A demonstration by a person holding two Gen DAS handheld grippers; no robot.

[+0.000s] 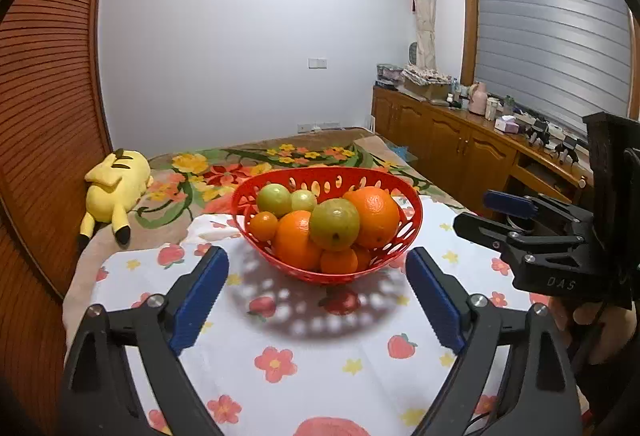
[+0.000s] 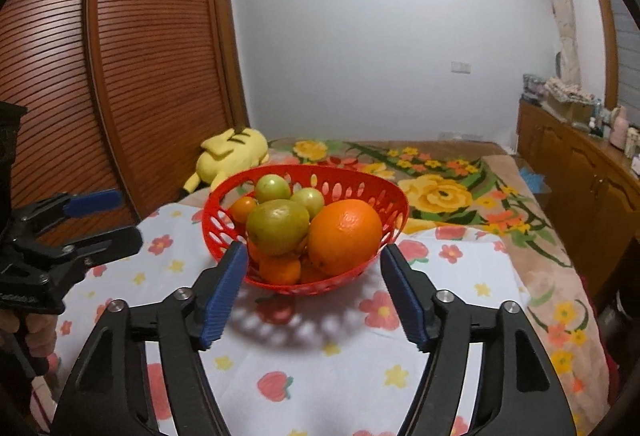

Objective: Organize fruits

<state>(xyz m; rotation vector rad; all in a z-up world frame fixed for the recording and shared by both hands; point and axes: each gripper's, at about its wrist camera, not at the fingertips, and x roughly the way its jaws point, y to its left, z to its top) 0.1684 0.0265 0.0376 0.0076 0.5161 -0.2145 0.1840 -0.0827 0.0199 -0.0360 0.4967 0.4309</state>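
Observation:
A red perforated basket (image 1: 256, 192) (image 2: 218, 212) stands on the flowered white cloth, heaped with fruit. Inside are a large orange (image 1: 374, 212) (image 2: 344, 238), a big green fruit (image 1: 334, 224) (image 2: 277, 226), smaller green ones (image 1: 274, 199) (image 2: 273, 188) and several small oranges (image 1: 296, 240) (image 2: 280, 270). My left gripper (image 1: 318, 278) is open just in front of the basket, nothing between its blue pads. My right gripper (image 2: 314, 276) is open too, its tips flanking the basket's near rim without touching it. Each gripper also appears at the edge of the other's view, jaws apart.
A yellow plush toy (image 1: 114, 188) (image 2: 230, 156) lies on the floral blanket at the back left. A slatted wooden wardrobe (image 2: 120, 76) is on the left. A wooden sideboard (image 1: 460, 140) with bottles and boxes runs along the right wall. A hand (image 1: 592, 320) holds the right gripper.

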